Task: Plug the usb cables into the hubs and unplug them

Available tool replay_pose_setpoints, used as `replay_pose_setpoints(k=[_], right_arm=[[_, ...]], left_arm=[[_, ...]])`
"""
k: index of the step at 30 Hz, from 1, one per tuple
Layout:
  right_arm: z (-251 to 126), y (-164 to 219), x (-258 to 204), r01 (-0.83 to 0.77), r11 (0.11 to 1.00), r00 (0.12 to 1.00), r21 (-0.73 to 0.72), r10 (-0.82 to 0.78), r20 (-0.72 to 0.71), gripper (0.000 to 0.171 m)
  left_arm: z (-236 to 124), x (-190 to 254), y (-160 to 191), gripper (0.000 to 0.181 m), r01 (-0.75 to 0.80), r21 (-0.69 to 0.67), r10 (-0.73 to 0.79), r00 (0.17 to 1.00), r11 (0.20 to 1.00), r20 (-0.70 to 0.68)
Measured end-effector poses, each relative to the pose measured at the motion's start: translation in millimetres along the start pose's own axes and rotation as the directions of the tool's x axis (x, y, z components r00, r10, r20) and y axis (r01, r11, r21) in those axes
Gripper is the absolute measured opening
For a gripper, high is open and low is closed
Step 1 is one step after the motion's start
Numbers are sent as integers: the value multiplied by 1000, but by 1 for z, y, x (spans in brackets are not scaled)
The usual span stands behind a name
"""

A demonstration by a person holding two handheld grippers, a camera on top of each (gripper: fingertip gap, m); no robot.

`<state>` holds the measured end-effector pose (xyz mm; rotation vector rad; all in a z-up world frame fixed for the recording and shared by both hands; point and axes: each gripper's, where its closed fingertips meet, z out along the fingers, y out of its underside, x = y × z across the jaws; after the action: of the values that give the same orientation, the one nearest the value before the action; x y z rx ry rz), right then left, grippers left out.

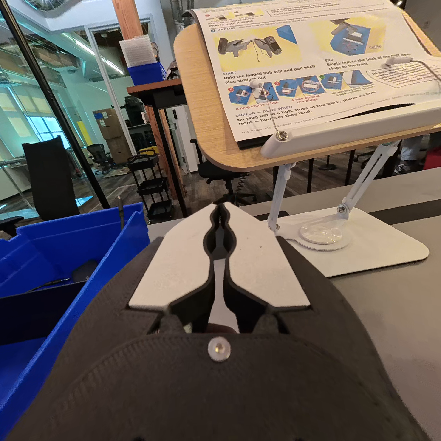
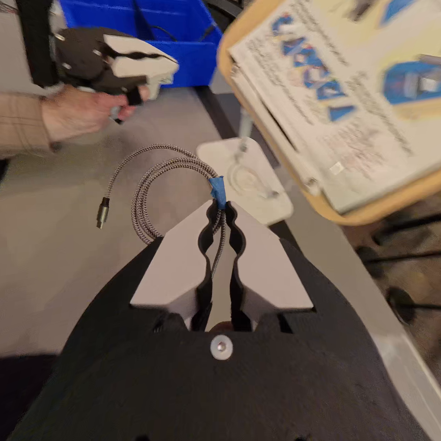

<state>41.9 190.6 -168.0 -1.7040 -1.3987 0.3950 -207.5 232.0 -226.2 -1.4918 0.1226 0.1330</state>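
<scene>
My right gripper (image 2: 220,205) is shut on a coiled grey braided usb cable (image 2: 148,191), gripping it just below its band of blue tape (image 2: 218,191). The coil hangs above the grey table (image 2: 71,226), and its metal plug (image 2: 103,211) dangles free at the left. My left gripper (image 1: 219,206) is shut, with nothing between its fingertips. It is beside the blue bin (image 1: 59,250). It also shows in the right wrist view (image 2: 175,65), held by a hand (image 2: 78,112) at the upper left. I see no hub.
A wooden document stand (image 1: 214,148) carrying an instruction sheet (image 1: 310,71) overhangs the table's far side on a white base (image 1: 346,248). It also shows in the right wrist view (image 2: 250,176). The blue bin (image 2: 167,23) holds dark cables. An office lies beyond. Across from one pair of fingers to the other is roughly 25 cm.
</scene>
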Motion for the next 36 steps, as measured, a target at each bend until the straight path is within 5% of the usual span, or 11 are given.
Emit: replay_pose_setpoints(k=[8,13,22,36], right_arm=[[-159,94,136,-102,985,932,-142,45,-360,5],[-208,176,180,-193,948,875,-252,50,-482,5],[-177,288,177,-283,868,885,-409,71,-461,5],[-125,364,159,-333,753,916,-568,114,-385,10]], left_arm=[[2,12,5,1,-44,-19,43,999,999,-30],[4,19,9,2,-73,-31,72,996,997,-46],[5,23,13,2,-101,-41,98,994,994,-53],[6,27,13,2,-111,-40,108,992,993,-65]])
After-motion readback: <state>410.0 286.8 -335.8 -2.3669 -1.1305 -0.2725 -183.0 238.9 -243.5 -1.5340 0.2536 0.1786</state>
